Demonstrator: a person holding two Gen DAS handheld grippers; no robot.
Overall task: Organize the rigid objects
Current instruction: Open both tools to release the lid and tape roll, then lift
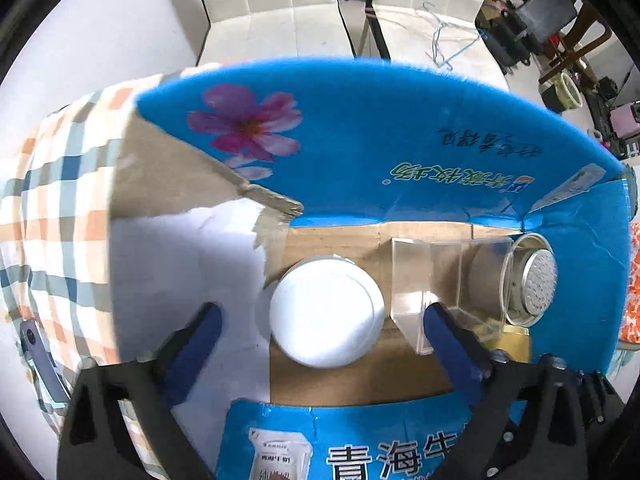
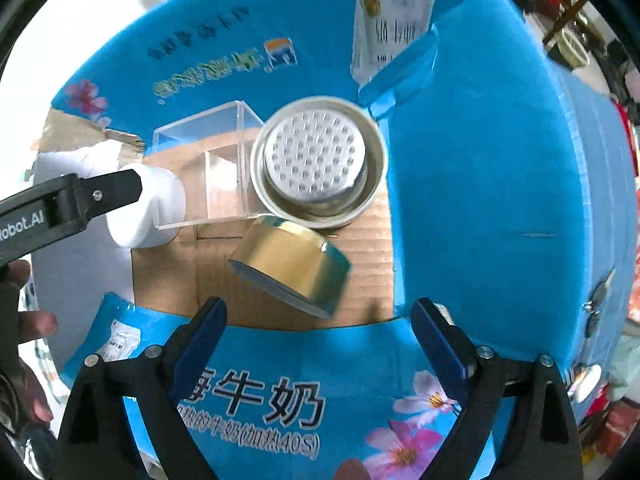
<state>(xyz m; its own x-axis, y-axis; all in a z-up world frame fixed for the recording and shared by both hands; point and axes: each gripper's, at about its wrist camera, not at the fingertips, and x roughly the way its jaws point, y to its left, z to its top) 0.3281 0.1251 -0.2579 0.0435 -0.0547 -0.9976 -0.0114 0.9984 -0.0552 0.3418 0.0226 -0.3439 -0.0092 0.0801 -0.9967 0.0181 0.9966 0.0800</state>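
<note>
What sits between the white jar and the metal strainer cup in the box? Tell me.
The clear acrylic box stands between the white jar and the metal strainer cup; the right wrist view shows it best.

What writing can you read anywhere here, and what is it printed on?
"青海牛": near flap of the blue carton.
"牛奶": same flap, right wrist view.
"obot.AI", cut off: left gripper's black arm.
Far-wall print and white label: upside down, too blurred.

One white jar [image 1: 327, 314], one clear box [image 2: 208, 156], one metal strainer [image 2: 318, 162], one tape roll [image 2: 292, 266]
</note>
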